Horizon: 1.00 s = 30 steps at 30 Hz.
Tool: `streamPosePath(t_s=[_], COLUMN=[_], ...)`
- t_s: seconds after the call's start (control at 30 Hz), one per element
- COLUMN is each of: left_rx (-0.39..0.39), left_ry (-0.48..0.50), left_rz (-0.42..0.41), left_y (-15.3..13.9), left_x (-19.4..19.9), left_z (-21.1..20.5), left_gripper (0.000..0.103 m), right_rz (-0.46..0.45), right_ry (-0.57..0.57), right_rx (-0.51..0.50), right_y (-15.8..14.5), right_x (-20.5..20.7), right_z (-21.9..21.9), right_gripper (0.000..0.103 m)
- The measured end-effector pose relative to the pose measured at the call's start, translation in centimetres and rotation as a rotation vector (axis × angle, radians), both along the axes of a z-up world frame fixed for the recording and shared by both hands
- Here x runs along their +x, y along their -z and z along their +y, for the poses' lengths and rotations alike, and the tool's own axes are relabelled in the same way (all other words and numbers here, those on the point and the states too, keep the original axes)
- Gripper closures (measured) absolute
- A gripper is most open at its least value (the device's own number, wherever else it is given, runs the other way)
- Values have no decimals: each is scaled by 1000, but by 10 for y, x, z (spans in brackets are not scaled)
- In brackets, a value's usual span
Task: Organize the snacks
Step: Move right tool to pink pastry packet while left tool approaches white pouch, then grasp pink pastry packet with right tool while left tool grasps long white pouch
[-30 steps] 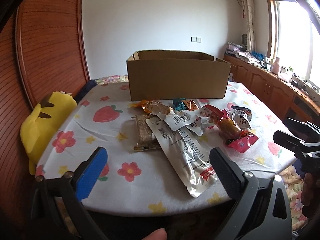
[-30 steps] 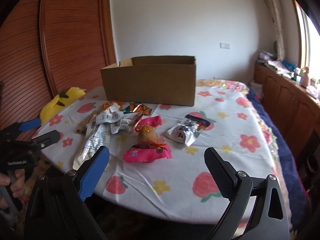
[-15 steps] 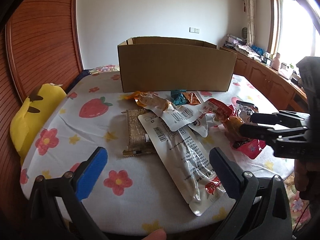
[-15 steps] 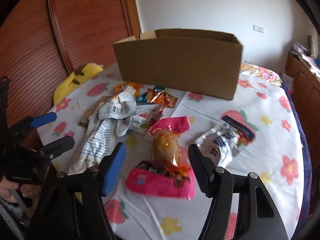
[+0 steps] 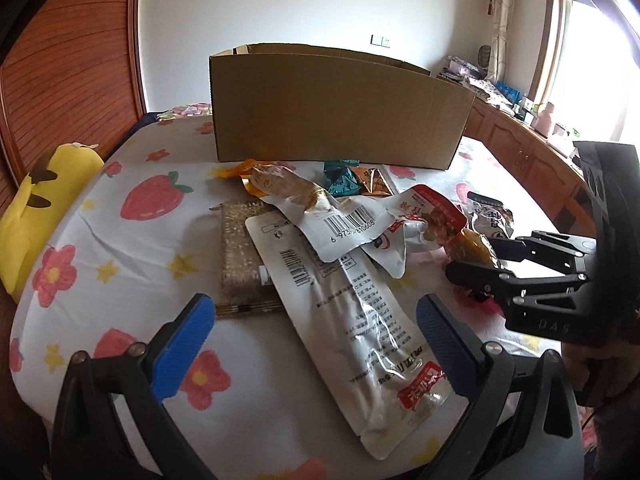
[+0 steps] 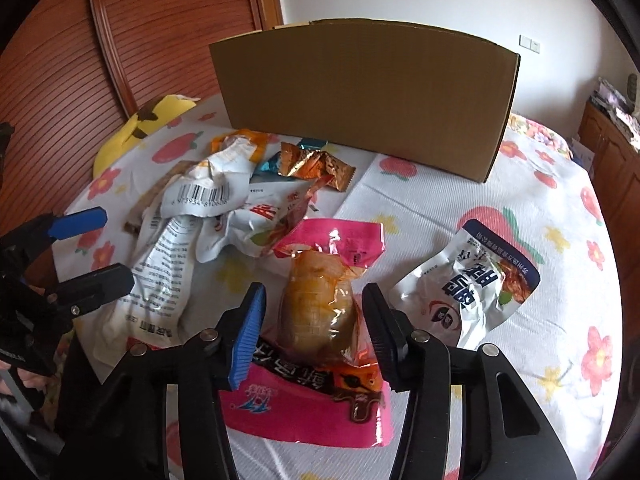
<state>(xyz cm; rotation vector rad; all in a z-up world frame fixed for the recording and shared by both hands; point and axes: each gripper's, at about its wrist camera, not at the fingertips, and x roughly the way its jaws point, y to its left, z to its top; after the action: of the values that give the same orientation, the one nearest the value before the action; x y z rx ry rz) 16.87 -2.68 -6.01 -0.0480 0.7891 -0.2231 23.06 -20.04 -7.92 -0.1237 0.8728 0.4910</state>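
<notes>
A pile of snack packets lies on the flowered table in front of an open cardboard box point(image 5: 336, 120), which also shows in the right wrist view point(image 6: 368, 92). My right gripper point(image 6: 316, 320) straddles a pink packet holding a golden chicken leg point(image 6: 320, 312), its jaws partly closed on either side and not quite touching it. It also shows from the side in the left wrist view point(image 5: 476, 260). My left gripper point(image 5: 316, 340) is open and empty, hovering over a long white packet point(image 5: 352, 304). A white and blue packet point(image 6: 476, 284) lies at the right.
A yellow plush toy point(image 5: 32, 200) sits at the table's left edge. Small teal and orange candy wrappers point(image 6: 316, 164) lie by the box. A flat brown bar point(image 5: 240, 256) lies under the white packets. Wooden cabinets point(image 5: 520, 140) line the right wall.
My right gripper has moved forward and down over the pink chicken packet and its jaws have narrowed around it. My left gripper has moved closer to the pile.
</notes>
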Motion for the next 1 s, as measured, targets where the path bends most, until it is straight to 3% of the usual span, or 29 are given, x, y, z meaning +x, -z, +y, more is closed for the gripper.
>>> streamPosePath(t_s=[0.27,0.43,0.73,1.0], left_rx=[-25,-28,-8,17], left_ry=[-23,-37,-42,-13], left_rz=[39,79,93,88], left_y=[5,13,16,18], left_x=[10,15,22,17], left_z=[0,1,-9,-13], left_gripper=[8,15,16,39], right_rz=[9,-17,-21,-21], right_ry=[-2,-9,-5,-6], right_rx=[4,-45,-48,-49], right_y=[4,6,6,7], right_x=[4,1,0,0], right_z=[-1,5,6,7], right_gripper=[52,51,51,50])
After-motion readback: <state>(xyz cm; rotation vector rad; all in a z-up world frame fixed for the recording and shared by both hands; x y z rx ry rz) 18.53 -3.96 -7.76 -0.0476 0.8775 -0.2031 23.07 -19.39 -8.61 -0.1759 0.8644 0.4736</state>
